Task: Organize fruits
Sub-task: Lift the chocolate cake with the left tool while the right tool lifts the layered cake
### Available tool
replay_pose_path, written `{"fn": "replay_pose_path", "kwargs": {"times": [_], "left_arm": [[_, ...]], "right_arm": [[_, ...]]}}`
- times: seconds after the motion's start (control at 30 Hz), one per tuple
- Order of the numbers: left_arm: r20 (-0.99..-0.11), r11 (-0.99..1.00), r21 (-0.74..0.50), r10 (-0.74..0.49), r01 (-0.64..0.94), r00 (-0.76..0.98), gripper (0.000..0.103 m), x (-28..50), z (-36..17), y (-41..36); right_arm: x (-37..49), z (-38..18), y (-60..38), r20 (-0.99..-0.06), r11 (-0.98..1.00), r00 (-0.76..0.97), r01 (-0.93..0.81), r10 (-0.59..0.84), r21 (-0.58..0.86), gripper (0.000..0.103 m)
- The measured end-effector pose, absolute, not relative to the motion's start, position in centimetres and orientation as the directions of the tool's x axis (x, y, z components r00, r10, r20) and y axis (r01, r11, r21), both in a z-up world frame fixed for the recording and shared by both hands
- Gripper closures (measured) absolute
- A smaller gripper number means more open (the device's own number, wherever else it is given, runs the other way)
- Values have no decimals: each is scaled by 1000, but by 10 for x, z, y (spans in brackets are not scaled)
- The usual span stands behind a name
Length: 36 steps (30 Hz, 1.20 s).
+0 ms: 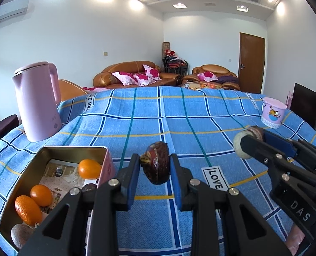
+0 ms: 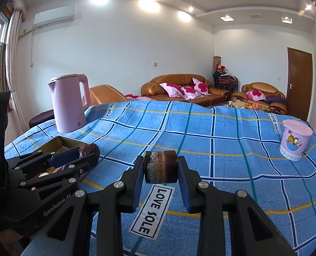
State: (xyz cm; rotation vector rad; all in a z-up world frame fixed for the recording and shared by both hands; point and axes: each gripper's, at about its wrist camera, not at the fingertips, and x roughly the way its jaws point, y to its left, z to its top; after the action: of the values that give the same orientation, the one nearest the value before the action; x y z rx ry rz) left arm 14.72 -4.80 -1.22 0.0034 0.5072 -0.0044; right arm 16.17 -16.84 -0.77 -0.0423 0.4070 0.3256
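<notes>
The left gripper [image 1: 154,166] is holding a dark brown fruit [image 1: 157,163] up in the air, with its jaws squeezing in on both sides of it. The fruit is hanging just above the blue checked cloth [image 1: 200,115] that is covering the worktop. Just beside it on the left, a metal tin [image 1: 103,149] is sitting open on the cloth, and three little oranges [image 1: 89,168] are lying inside it with a brownish round fruit [image 1: 20,235] in the near corner. The right gripper [image 2: 160,168] is also squeezing its jaws on something, a dark, flat-ended fruit piece [image 2: 161,166], and is holding it above the cloth too. A pink kettle [image 1: 37,101] is standing behind the tin. A pink cartoon cup [image 2: 295,141] is sitting far over on the right side.
</notes>
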Motion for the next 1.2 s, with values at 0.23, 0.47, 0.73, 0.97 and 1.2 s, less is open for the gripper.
{"fn": "replay_pose_path", "kwargs": {"times": [0.23, 0.47, 0.73, 0.97, 1.2], "left_arm": [[-464, 1000, 1, -2, 3, 886, 73, 143, -10, -48], [-443, 1000, 3, 1, 1, 896, 73, 140, -8, -48], [-413, 1000, 6, 3, -1, 911, 73, 134, -5, -49], [-392, 1000, 7, 2, 1, 920, 73, 130, -4, -50], [-390, 1000, 4, -1, 2, 921, 73, 131, -4, -50]], "right_arm": [[156, -6, -170, -366, 949, 881, -314, 300, 21, 70], [150, -4, -172, -336, 951, 894, -308, 295, 16, 70], [143, -2, -173, -302, 953, 908, -302, 290, 7, 70], [142, -1, -174, -297, 953, 910, -302, 290, 7, 70], [142, -1, -173, -303, 951, 907, -308, 294, 3, 70]]}}
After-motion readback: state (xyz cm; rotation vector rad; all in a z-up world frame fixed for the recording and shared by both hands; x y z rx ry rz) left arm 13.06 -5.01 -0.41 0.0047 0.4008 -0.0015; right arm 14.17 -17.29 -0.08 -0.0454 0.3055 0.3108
